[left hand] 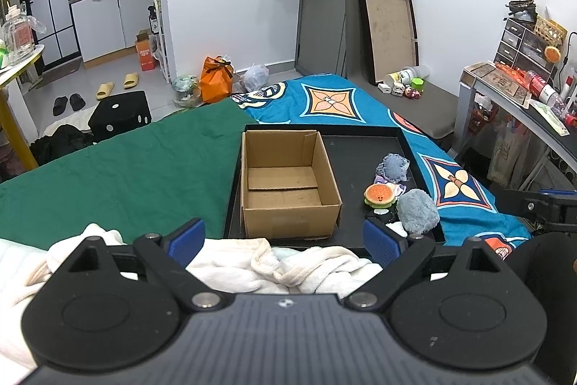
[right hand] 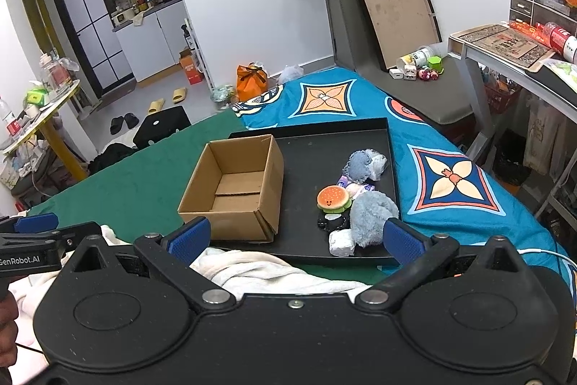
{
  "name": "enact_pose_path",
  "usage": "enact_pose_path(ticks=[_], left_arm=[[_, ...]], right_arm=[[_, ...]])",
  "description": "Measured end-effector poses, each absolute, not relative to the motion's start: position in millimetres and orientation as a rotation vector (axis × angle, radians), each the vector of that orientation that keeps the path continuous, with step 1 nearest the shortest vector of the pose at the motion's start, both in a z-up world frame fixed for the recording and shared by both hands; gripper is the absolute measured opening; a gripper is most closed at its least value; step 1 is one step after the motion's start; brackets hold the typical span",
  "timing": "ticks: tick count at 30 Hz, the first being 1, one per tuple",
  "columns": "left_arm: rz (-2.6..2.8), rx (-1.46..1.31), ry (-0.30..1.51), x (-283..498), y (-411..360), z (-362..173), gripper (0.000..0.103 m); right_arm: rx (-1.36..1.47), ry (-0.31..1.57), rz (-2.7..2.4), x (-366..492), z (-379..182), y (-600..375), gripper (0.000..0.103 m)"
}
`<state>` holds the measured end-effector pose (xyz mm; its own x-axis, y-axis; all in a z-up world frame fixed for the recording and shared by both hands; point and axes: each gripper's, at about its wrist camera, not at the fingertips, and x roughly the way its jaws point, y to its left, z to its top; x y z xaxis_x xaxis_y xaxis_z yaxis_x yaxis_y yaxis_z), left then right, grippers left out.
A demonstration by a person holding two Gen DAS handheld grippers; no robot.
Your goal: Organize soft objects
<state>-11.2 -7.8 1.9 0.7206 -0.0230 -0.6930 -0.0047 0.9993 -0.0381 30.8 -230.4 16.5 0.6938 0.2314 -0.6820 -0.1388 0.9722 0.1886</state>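
An empty cardboard box (left hand: 288,183) (right hand: 234,190) stands in the left half of a black tray (left hand: 360,147) (right hand: 324,147) on the bed. To its right lie soft items: a burger-shaped plush (left hand: 378,194) (right hand: 333,198), a grey-blue fluffy ball (left hand: 418,210) (right hand: 371,215), a grey knitted piece (left hand: 393,165) (right hand: 362,163), a white lump (right hand: 342,242) and a small black item (right hand: 333,222). My left gripper (left hand: 285,237) is open above a cream blanket, short of the tray. My right gripper (right hand: 295,239) is open too, its right finger close to the fluffy ball.
The bed has a green cover (left hand: 119,175) on the left and a blue patterned sheet (left hand: 454,183) on the right. A cream blanket (left hand: 274,266) lies bunched at the near edge. A desk (right hand: 512,60) stands at right. A black stool (left hand: 120,112) and slippers sit on the floor.
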Motion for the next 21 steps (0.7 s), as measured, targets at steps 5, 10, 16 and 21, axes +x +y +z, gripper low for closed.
enact_pose_path(ticks=[5,10,16,21], left_arm=[[-0.013,-0.043,0.761,-10.6,-7.1,1.2,0.093],[-0.015,-0.039,0.763,-9.0,-8.1,0.3,0.093],[-0.009,-0.042,0.758,-2.5,-10.0,-0.7,0.093],[-0.002,-0.045,0.758,4.4,-8.7,-4.0,0.093]], right_arm=[[0.127,0.776,0.208,30.6,15.2,-230.0,0.103],[0.134,0.78,0.204,33.9,12.3,-230.8,0.103],[0.145,0.79,0.205,41.4,5.5,-234.9,0.103],[0.148,0.793,0.197,48.7,-0.6,-239.1,0.103]])
